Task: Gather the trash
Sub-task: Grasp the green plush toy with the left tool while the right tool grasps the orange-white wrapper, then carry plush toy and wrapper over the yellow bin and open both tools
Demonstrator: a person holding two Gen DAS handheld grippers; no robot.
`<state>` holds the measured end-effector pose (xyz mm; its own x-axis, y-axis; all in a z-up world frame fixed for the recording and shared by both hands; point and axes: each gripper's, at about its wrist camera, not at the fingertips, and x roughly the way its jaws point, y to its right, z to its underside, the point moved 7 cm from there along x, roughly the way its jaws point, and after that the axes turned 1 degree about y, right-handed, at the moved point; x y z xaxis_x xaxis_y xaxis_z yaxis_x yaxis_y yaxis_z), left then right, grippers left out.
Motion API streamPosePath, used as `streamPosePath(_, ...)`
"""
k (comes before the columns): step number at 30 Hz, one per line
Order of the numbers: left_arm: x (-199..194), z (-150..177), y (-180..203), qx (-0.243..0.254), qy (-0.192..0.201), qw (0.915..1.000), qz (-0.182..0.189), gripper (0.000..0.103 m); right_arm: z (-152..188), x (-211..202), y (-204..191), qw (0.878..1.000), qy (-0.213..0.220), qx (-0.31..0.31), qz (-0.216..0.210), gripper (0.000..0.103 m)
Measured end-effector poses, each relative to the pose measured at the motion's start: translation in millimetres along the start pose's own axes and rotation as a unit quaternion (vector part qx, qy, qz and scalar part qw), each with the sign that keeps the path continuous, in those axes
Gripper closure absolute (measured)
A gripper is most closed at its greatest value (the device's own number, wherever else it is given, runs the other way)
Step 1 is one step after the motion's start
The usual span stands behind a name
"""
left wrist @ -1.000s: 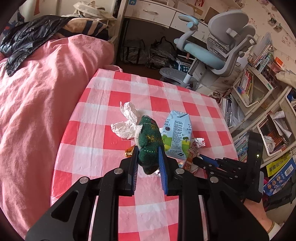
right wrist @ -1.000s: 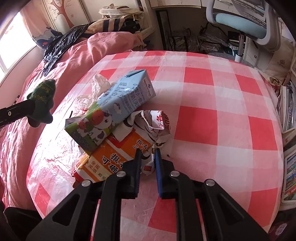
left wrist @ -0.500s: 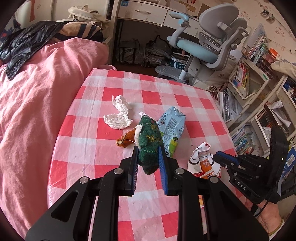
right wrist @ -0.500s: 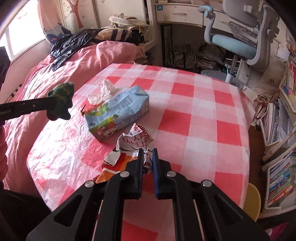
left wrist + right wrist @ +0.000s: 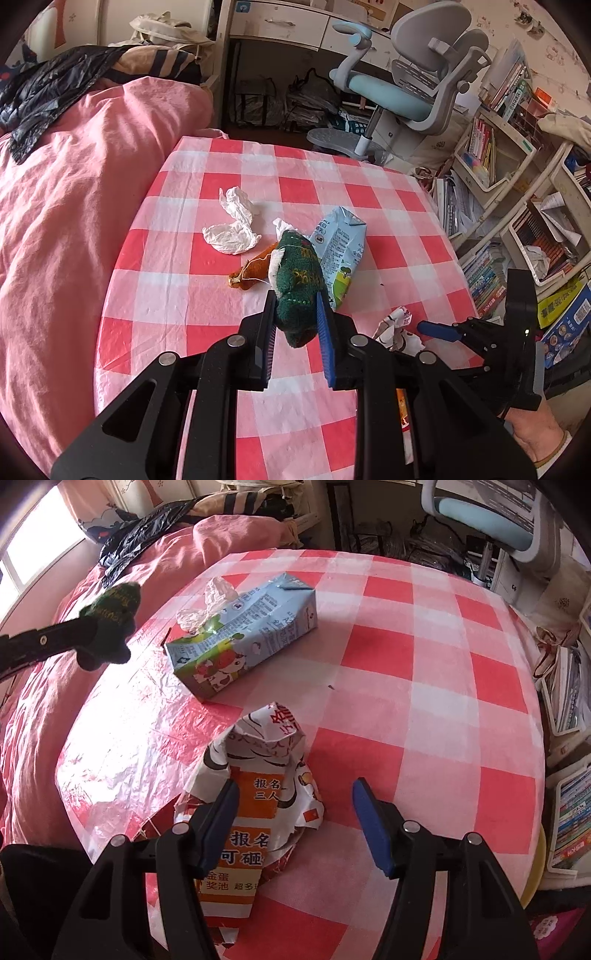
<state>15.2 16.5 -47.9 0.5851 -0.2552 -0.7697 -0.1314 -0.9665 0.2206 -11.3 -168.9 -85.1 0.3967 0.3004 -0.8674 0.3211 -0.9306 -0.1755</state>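
Checked tablecloth (image 5: 424, 657) is strewn with trash: beside the milk carton (image 5: 243, 635), a green knitted sock (image 5: 297, 291) is clamped by the left gripper (image 5: 295, 325); nearer, the right gripper (image 5: 295, 816) is opening over a crumpled flyer (image 5: 258, 775).

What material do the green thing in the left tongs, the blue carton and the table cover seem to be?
Green thing: knitted yarn, it seems; fuzzy, matte, with visible stitches. Carton: coated paperboard, probably; printed, slightly glossy, sharp folded edges. Table cover: thin plastic sheet, likely; it glares in the light and shows fine wrinkles.
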Motion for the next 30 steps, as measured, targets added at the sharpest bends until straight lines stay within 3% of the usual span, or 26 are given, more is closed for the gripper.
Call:
streamPosePath(1,0,0,0,0.000,0.000,1.0000,0.000,0.083,0,0,-4,1.000,-0.001,-0.006,-0.007,0.063)
streamPosePath(3,0,0,-1,-0.001,0.000,1.0000,0.000,0.083,1,1,-7,1.000,-0.004,-0.012,-0.007,0.093)
streamPosePath(7,0,-1,-1,0.000,0.001,1.0000,0.000,0.083,0,-6,-17,0.999,0.010,-0.038,-0.007,0.095)
streamPosePath(15,-6,-7,15,0.019,0.021,0.9994,0.022,0.083,-24,-54,-8,0.993,0.112,-0.027,0.010,0.095)
streamPosePath(30,7,-9,83,0.075,0.027,0.9964,0.029,0.083,-24,-94,34,0.984,0.171,-0.013,0.041,0.095)
